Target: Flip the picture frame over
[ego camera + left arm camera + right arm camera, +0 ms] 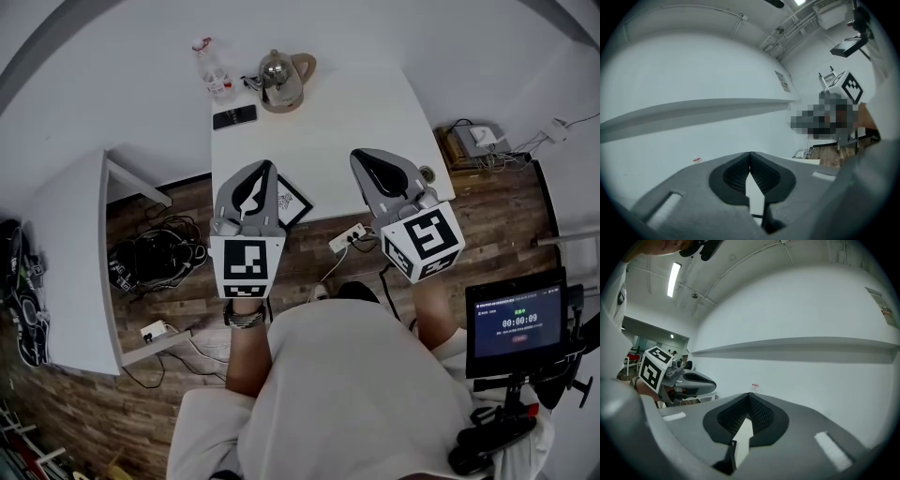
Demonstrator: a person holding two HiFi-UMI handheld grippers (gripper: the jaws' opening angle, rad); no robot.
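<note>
Left gripper is clamped shut with nothing in it, hovering over the near edge of the white table. The picture frame lies on that near edge just to its right, between the two grippers, and neither one is holding it. The left gripper covers part of it, so I honestly can't say which face is up. Right gripper is squeezed closed and empty too. Far right, off the table, there's a small screen on a stand
</note>
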